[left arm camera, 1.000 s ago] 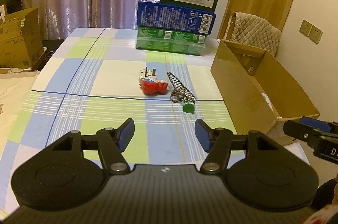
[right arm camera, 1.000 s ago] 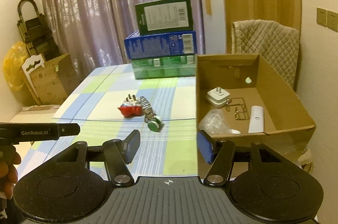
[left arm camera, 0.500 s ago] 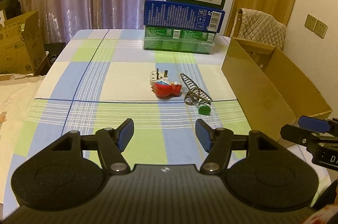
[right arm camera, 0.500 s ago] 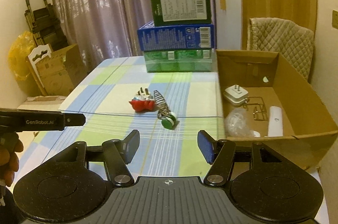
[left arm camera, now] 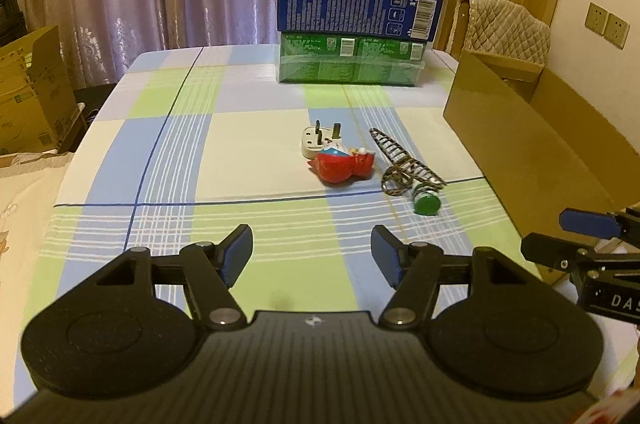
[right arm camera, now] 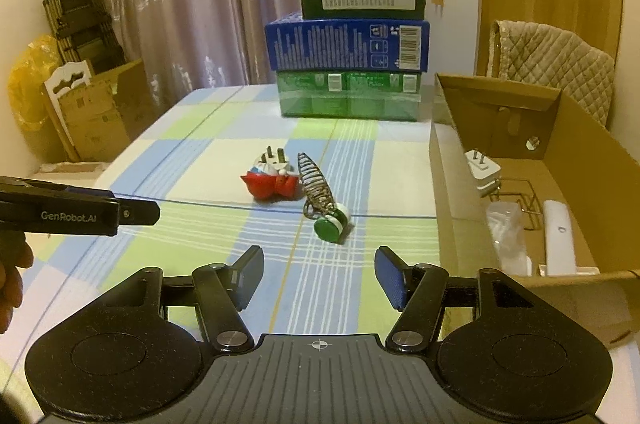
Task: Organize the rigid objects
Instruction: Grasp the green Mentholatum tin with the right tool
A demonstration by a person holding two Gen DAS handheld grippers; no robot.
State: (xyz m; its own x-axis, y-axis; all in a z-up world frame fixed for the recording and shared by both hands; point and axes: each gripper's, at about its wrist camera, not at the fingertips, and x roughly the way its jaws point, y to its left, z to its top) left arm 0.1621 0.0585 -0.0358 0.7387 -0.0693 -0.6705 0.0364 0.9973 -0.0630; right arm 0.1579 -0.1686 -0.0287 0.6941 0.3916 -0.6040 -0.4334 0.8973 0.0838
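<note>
On the checked tablecloth lie a red toy figure [left arm camera: 342, 165] [right arm camera: 270, 183], a white plug adapter [left arm camera: 316, 141] [right arm camera: 272, 159] just behind it, and a wire spiral with a green-capped roll [left arm camera: 426, 201] [right arm camera: 330, 224] to its right. The open cardboard box [left arm camera: 516, 139] [right arm camera: 440, 183] stands at the table's right edge and holds a white plug [right arm camera: 482, 169], a wire rack, a plastic bag and a white bar [right arm camera: 558, 236]. My left gripper [left arm camera: 312, 256] is open and empty, short of the items. My right gripper [right arm camera: 320, 274] is open and empty, near the green roll.
A stack of green and blue boxes [left arm camera: 352, 23] [right arm camera: 348, 51] stands at the table's far side. A padded chair back [right arm camera: 556, 63] is behind the cardboard box. Cardboard cartons [left arm camera: 32, 95] and a folded trolley [right arm camera: 80, 19] stand on the floor at the left.
Both grippers have moved forward toward the items, which now look larger and nearer. Both stay open. Nothing on the table has moved.
</note>
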